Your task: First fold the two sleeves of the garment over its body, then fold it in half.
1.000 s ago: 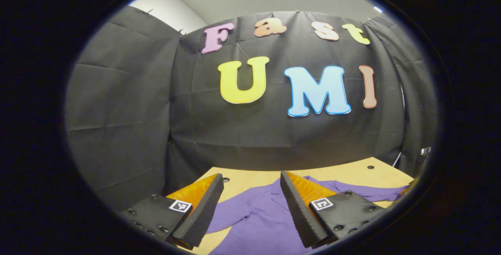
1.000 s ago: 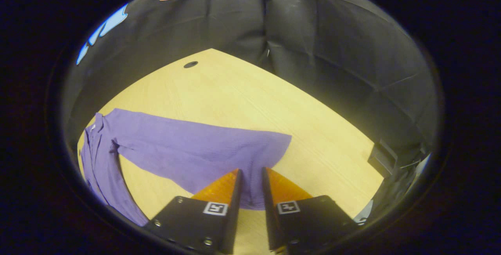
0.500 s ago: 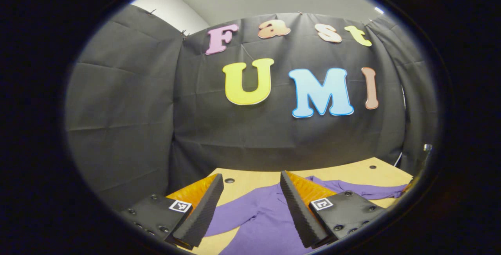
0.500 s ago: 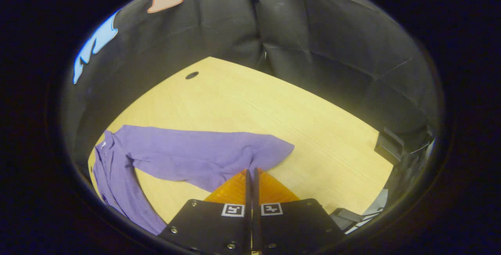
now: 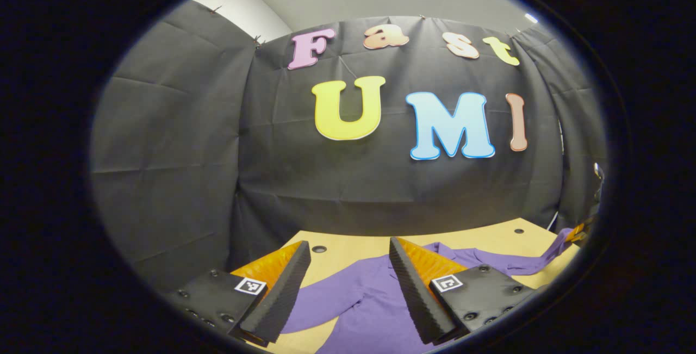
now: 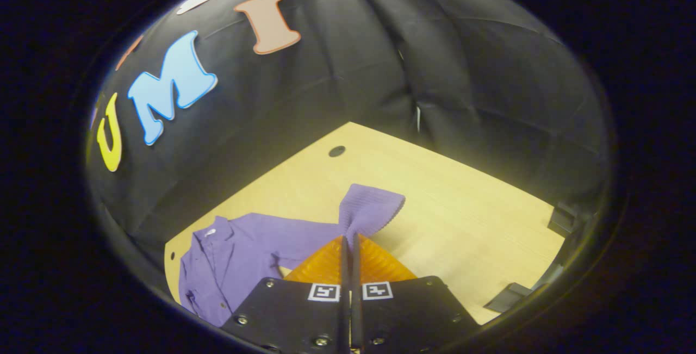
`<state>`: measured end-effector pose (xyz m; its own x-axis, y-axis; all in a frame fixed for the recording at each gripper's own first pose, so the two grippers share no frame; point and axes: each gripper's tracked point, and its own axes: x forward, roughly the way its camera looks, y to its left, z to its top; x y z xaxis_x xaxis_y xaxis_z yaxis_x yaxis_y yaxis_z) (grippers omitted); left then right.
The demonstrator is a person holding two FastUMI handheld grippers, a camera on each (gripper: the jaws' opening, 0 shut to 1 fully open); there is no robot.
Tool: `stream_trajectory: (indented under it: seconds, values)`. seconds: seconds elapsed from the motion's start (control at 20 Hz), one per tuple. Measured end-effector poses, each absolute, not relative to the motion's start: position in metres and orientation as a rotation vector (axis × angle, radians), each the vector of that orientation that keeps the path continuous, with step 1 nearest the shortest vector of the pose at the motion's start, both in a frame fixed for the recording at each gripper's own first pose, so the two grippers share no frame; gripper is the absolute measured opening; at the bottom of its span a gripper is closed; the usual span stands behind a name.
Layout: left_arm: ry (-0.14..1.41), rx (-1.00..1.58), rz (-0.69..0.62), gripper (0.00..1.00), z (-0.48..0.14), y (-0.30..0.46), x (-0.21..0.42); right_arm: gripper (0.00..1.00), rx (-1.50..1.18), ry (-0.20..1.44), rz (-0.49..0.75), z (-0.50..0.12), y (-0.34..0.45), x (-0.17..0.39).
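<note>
A: Worktop [image 6: 462, 202] of pale wood carries a purple garment [image 6: 239, 259], spread flat. How will it handle?

B: Likely soft, light, limp. The right gripper [image 6: 349, 242] has its jaws clamped on the sleeve [image 6: 367, 212], lifting its cuff end; the cuff seems the sensible hold.

A: And the left gripper [image 5: 348, 272]?

B: Jaws apart, above the garment's body. No containers in sight.

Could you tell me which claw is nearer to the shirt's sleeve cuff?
Right. The right claw is shut on the purple sleeve near its cuff; the left claw hangs open over the shirt body.
</note>
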<state>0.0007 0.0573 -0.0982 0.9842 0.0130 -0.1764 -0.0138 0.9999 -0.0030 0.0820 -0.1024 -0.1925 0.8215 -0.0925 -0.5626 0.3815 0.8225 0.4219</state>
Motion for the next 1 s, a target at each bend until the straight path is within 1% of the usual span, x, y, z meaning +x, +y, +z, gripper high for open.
stream_trajectory:
  seconds: [0.25, 0.5, 0.7, 1.0]
  values:
    - [0.194, -0.012, 0.037, 0.95, -0.109, 0.079, -0.001, 0.01, 0.463, 0.472, -0.142, -0.138, -0.039, 0.125]
    - [0.252, -0.045, 0.082, 0.95, -0.139, 0.106, -0.011, 0.01, 0.369, 0.463, 0.027, -0.108, 0.045, 0.154]
    - [0.261, -0.044, 0.134, 0.94, -0.144, 0.128, -0.023, 0.01, 0.303, 0.443, 0.144, -0.092, 0.106, 0.173]
    - [0.266, -0.024, 0.210, 0.94, -0.145, 0.160, -0.053, 0.01, 0.215, 0.482, 0.306, -0.104, 0.203, 0.185]
